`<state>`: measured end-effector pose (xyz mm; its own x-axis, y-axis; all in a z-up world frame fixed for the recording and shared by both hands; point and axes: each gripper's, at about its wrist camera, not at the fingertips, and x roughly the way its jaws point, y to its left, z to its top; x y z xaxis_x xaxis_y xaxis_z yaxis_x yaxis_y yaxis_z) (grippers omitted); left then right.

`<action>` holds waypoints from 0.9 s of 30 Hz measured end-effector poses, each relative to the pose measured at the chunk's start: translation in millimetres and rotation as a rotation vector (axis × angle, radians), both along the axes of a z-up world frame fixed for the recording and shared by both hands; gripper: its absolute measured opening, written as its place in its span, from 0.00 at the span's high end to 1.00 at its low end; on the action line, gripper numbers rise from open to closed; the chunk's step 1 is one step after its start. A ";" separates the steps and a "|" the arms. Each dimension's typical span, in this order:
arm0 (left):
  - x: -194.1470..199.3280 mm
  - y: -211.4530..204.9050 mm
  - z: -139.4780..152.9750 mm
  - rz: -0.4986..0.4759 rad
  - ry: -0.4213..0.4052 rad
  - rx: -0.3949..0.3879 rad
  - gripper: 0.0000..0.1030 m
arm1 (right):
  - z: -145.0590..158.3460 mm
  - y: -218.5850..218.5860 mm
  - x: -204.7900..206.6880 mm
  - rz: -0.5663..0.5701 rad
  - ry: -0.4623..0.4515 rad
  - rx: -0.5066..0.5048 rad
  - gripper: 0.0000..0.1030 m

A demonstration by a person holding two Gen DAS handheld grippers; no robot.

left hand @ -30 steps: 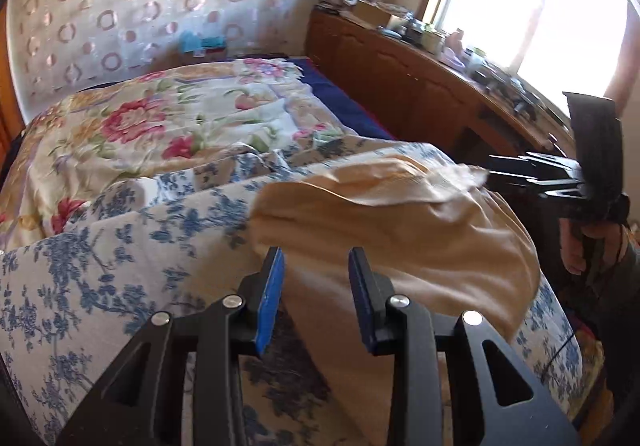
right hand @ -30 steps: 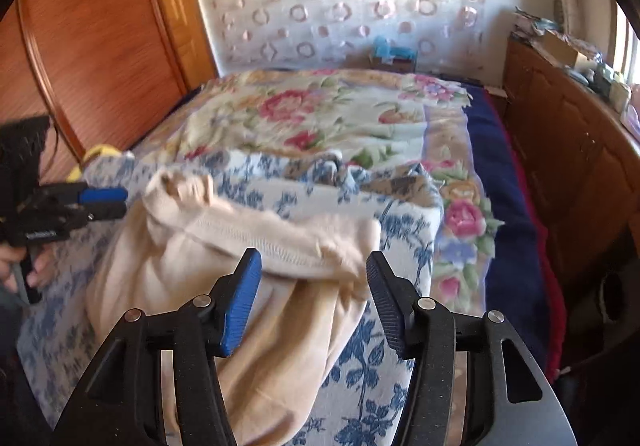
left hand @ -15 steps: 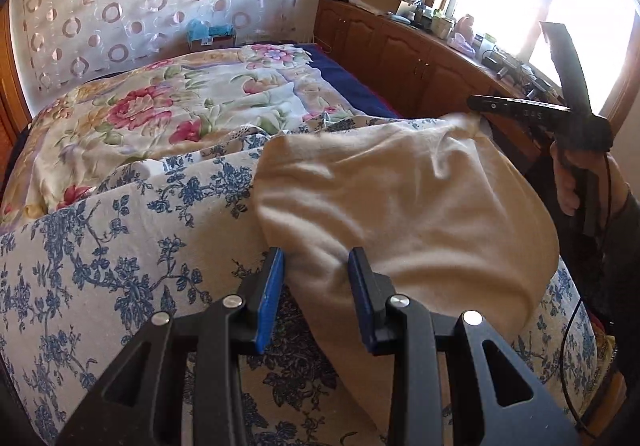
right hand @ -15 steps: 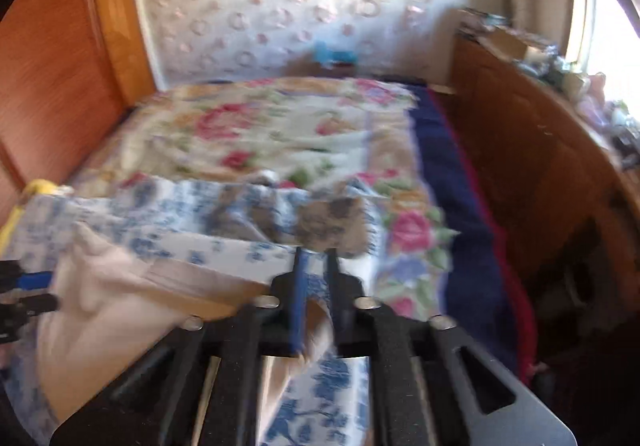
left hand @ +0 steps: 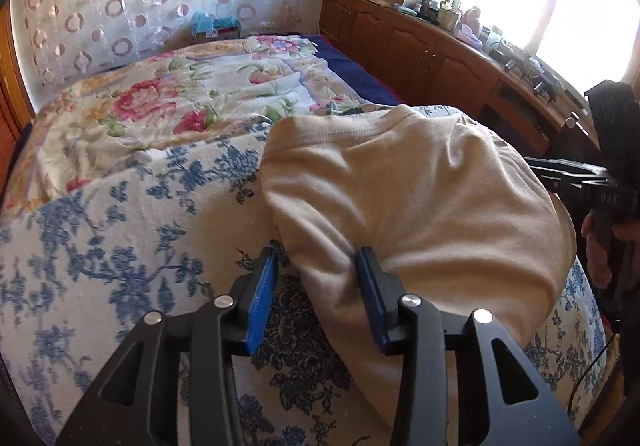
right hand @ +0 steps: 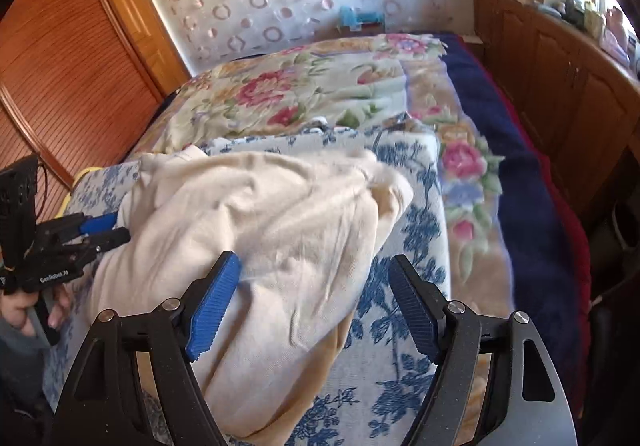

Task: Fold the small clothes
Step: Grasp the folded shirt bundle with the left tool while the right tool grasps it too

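A cream garment [left hand: 420, 201] lies bunched on the blue-flowered blanket [left hand: 120, 246] at the near end of the bed. My left gripper [left hand: 318, 286] sits low at the garment's near-left edge. Its jaws are opening, with a fold of cloth between the blue pads [left hand: 262, 298]; only the right pad touches it. In the right wrist view the same garment [right hand: 280, 230] spreads under my right gripper [right hand: 314, 298]. Those jaws are opening wide, and cloth lies loose beneath them. Each gripper also shows in the other's view: the left gripper [right hand: 96, 230] and the right gripper [left hand: 576, 177].
Behind the blanket a rose-patterned quilt [left hand: 160, 101] covers the bed, with a dark blue cover [right hand: 500, 149] along its right side. Wooden cabinets [left hand: 432, 57] with clutter on top stand under the window. A wooden wardrobe [right hand: 60, 77] is at the left. A hand [right hand: 24, 310] holds the left gripper's handle.
The right gripper, shut on the garment's edge half a second ago, has spread wide and the cloth now rests on the blanket. The left jaws have widened a little and sunk slightly.
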<state>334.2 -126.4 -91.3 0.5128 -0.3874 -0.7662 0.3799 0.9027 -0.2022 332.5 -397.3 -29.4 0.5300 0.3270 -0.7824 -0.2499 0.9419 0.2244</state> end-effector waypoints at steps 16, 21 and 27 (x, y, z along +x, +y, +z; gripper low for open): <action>9.8 -2.7 0.2 -0.056 0.097 -0.195 0.87 | -15.1 21.7 -4.0 0.119 0.104 0.188 0.66; -12.9 1.1 28.7 -0.095 0.023 -0.255 0.91 | 1.9 37.9 -15.7 0.162 0.027 0.115 0.81; -51.1 42.2 77.9 -0.058 -0.105 -0.308 0.91 | 47.2 66.0 -27.3 0.221 -0.105 0.090 0.83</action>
